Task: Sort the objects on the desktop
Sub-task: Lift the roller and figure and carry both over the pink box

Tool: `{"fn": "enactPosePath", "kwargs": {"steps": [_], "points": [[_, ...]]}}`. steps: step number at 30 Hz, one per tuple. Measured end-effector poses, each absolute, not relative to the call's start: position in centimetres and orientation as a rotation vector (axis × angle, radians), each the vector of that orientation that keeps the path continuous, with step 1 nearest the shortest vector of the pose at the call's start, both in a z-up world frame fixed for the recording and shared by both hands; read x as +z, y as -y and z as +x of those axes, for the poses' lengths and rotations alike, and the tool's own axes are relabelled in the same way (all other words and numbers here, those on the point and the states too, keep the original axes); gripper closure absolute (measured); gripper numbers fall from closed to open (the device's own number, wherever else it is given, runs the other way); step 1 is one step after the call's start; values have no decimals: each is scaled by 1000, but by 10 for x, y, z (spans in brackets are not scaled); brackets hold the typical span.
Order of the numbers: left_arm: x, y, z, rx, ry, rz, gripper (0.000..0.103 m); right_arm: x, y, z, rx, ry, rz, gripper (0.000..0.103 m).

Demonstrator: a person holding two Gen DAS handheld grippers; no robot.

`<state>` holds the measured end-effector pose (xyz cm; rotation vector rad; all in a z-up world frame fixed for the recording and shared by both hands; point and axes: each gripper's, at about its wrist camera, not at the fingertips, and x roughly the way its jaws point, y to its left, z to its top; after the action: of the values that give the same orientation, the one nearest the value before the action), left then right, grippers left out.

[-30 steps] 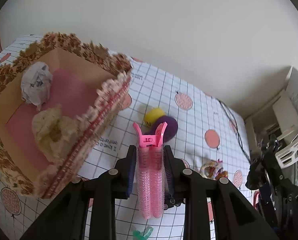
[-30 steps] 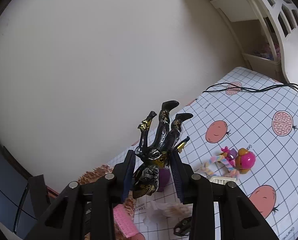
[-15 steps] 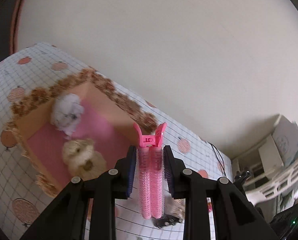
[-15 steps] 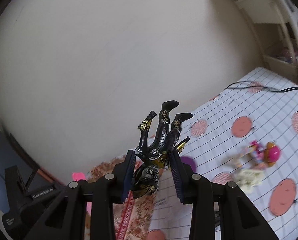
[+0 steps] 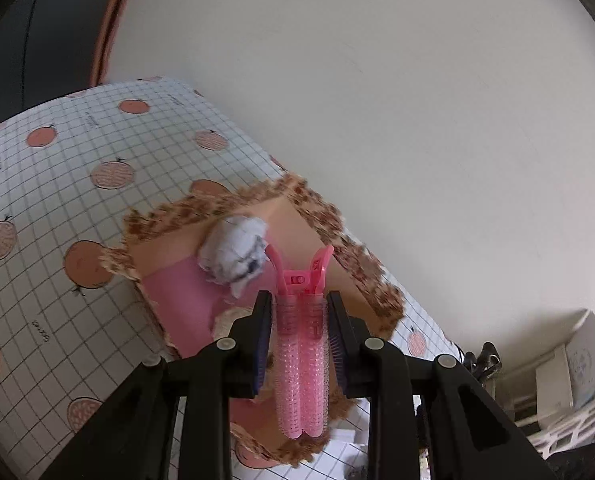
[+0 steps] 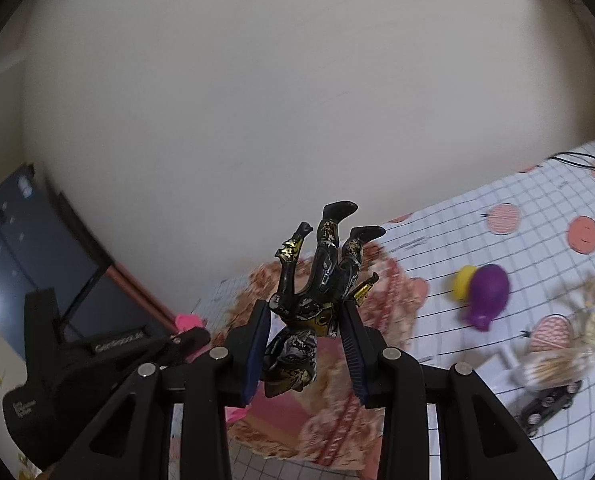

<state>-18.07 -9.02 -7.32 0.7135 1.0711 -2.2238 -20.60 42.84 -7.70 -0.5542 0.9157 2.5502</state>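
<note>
Fruit-print grid tablecloth (image 5: 57, 184) meets pale wall (image 5: 377, 80); grippers pinch curler (image 5: 302, 360), figure (image 6: 313, 312)

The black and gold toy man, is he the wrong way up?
Yes. The black and gold figure hangs head down in the right gripper, its boots pointing up. Nothing looks broken; it is just held upside down above the basket.

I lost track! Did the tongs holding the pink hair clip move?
Yes. The left tongs carried the pink hair clip from beside the leopard-trimmed box to over it.
</note>
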Motion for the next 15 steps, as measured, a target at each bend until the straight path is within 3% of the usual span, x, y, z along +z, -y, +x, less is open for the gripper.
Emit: {"fn": "enactPosePath", "kwargs": {"steps": [15], "points": [[-100, 116, -176, -2120, -1087, 825, 75, -105, -406, -247, 2570, -874, -775, 65]]}}
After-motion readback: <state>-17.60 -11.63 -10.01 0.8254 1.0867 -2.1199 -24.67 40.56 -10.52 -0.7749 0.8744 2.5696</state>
